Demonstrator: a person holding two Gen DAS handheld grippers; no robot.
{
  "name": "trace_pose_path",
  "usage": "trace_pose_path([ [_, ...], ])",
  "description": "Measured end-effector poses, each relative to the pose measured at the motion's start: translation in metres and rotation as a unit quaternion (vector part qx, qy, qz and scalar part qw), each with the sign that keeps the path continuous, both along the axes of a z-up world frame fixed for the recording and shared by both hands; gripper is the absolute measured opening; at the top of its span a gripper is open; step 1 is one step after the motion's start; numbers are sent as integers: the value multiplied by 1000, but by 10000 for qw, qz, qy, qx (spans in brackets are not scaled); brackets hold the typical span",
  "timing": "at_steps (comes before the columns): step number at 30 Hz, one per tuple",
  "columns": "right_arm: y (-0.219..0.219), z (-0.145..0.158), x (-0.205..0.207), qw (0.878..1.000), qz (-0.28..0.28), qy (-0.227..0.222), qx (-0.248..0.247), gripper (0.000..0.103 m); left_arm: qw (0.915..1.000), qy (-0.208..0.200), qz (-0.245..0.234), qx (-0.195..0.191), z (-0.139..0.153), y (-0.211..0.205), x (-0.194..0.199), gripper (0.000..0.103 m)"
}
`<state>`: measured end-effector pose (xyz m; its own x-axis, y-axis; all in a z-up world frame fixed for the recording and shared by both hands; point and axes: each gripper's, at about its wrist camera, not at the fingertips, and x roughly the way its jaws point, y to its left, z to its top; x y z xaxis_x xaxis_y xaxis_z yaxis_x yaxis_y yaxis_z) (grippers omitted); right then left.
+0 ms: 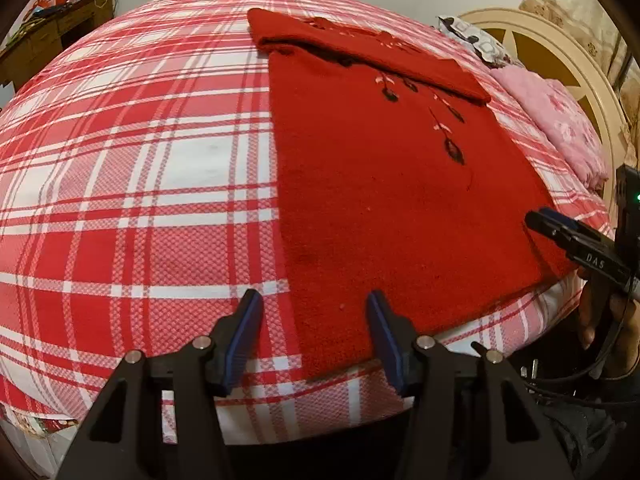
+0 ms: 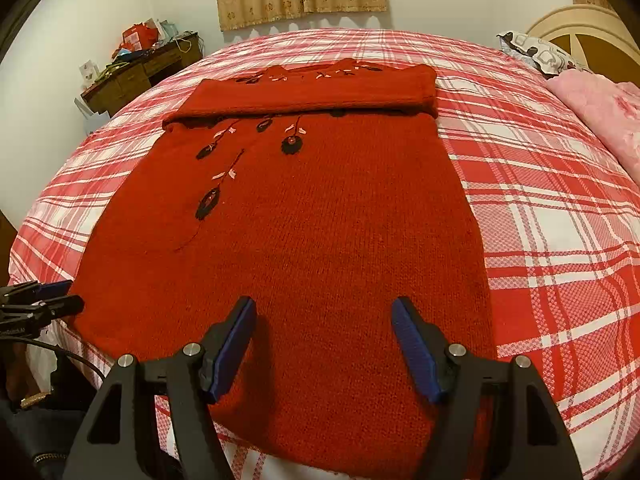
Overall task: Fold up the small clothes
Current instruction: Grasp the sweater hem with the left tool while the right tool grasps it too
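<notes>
Both grippers apart over sweater (image 2: 304, 216) hem

A red knitted sweater (image 2: 320, 220) with black flower embroidery is seen spread flat on the red-and-white plaid bed cover (image 2: 540, 200), its sleeves folded across the top. The right gripper (image 2: 324, 320) is held above the hem, jaws apart, nothing clamped. The left gripper (image 2: 48, 300) is glimpsed at the sweater's left corner.
</notes>
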<state>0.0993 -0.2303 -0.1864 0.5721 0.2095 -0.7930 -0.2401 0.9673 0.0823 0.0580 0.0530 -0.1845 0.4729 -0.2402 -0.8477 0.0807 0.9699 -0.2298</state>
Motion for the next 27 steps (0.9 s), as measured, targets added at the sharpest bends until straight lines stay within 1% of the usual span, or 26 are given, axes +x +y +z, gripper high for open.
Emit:
trace_pose_path([
  [2, 0, 0, 0, 10000, 10, 0, -7, 71, 10000, -26, -88, 13, -1, -4, -1, 54],
  [4, -1, 1, -1, 10000, 11, 14, -8, 71, 9998, -64, -188, 53, 0, -9, -2, 44],
  [6, -5, 4, -2, 10000, 21, 23, -18, 71, 9994, -91, -288, 143, 2, -15, -3, 25],
  [9, -15, 13, -11, 9998, -89, -120, -108, 71, 9984, -193, -476, 245, 4, -23, -6, 21],
  [10, -19, 15, -13, 9997, -140, -124, -158, 71, 9987, -155, -451, 200, 1, -21, -5, 20],
  [12, -30, 18, -21, 9993, -272, -112, -247, 71, 9992, -120, -383, 76, 0, -16, -3, 13],
  [15, -46, 19, -33, 9985, -447, -42, -327, 71, 9993, -190, -324, -86, 5, -10, -3, 11],
  [19, -63, 15, -44, 9978, -590, 124, -275, 71, 9988, -312, -260, -292, 10, -4, -5, 10],
  [22, -70, 11, -46, 9977, -633, 201, -116, 71, 9976, -470, -191, -470, 19, 4, -7, 10],
  [24, -74, 9, -44, 9973, -686, 241, 64, 71, 9967, -596, -157, -522, 26, 4, -8, 10],
  [25, -75, 8, -44, 9971, -674, 280, 201, 70, 9961, -653, -159, -571, 29, 5, -8, 10],
  [27, -75, 6, -44, 9967, -639, 354, 363, 61, 9950, -762, -152, -633, 34, 6, -8, 10],
])
